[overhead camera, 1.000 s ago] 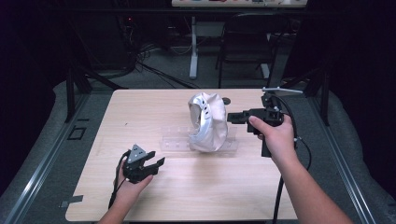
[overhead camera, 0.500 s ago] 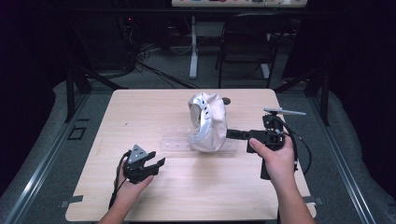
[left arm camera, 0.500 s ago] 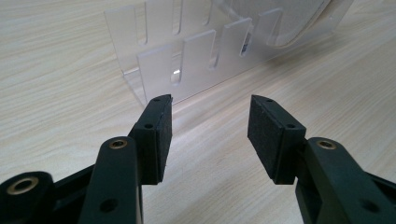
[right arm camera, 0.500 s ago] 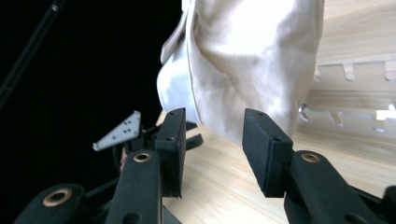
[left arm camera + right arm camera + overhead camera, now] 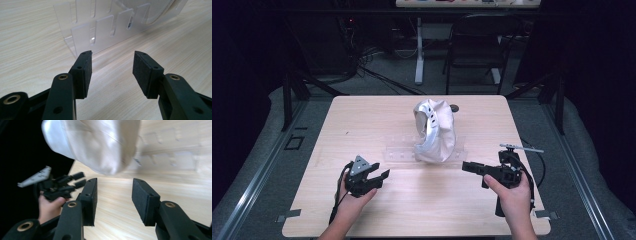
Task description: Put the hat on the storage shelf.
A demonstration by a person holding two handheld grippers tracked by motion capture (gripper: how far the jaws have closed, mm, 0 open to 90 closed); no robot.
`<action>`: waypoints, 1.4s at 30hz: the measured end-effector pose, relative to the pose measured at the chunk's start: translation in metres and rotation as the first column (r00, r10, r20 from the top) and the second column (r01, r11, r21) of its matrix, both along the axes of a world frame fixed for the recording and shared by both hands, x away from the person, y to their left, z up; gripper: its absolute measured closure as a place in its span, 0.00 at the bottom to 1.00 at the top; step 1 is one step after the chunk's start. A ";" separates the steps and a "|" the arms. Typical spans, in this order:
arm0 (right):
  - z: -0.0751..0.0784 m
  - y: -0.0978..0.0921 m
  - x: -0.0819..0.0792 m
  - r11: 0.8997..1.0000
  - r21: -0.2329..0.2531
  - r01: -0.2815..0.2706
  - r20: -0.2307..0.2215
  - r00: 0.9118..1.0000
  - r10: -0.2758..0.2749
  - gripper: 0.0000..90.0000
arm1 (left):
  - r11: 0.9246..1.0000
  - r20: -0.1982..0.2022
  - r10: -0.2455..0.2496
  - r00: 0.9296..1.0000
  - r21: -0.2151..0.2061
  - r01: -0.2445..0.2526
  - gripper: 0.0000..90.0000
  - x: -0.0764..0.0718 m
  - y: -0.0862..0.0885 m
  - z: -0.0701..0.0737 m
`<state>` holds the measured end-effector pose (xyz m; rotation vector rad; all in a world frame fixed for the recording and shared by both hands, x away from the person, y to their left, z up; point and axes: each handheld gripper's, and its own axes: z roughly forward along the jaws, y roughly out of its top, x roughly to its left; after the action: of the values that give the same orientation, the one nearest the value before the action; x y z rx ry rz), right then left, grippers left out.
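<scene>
One crumpled, glossy white cap [image 5: 434,131] sits in a clear slotted rack [image 5: 100,27].

Light falls from above on the table [image 5: 377,125], which looks bright against a nearly black room. The high view is soft and slightly grainy. The cap [image 5: 100,145] smears with motion blur; the rack [image 5: 100,27] glints faintly.

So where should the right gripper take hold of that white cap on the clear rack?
Probably the cap's lower rim on its right side, coming in level from the right. The cap stands on edge in the clear rack, and that thin edge faces the open right gripper, suiting a two-jaw pinch.
</scene>
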<state>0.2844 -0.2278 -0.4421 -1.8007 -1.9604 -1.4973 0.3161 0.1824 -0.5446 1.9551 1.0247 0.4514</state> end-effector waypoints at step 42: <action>-0.106 -0.038 -0.029 0.971 -0.183 0.155 0.125 0.983 -0.133 0.53 | 1.000 0.038 -0.011 0.999 0.004 0.011 0.55 -0.003 -0.003 0.000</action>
<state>0.2550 -0.2660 -0.5481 -2.0177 -2.1352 -1.5283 0.3134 0.1793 -0.5447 1.9477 0.9899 0.4830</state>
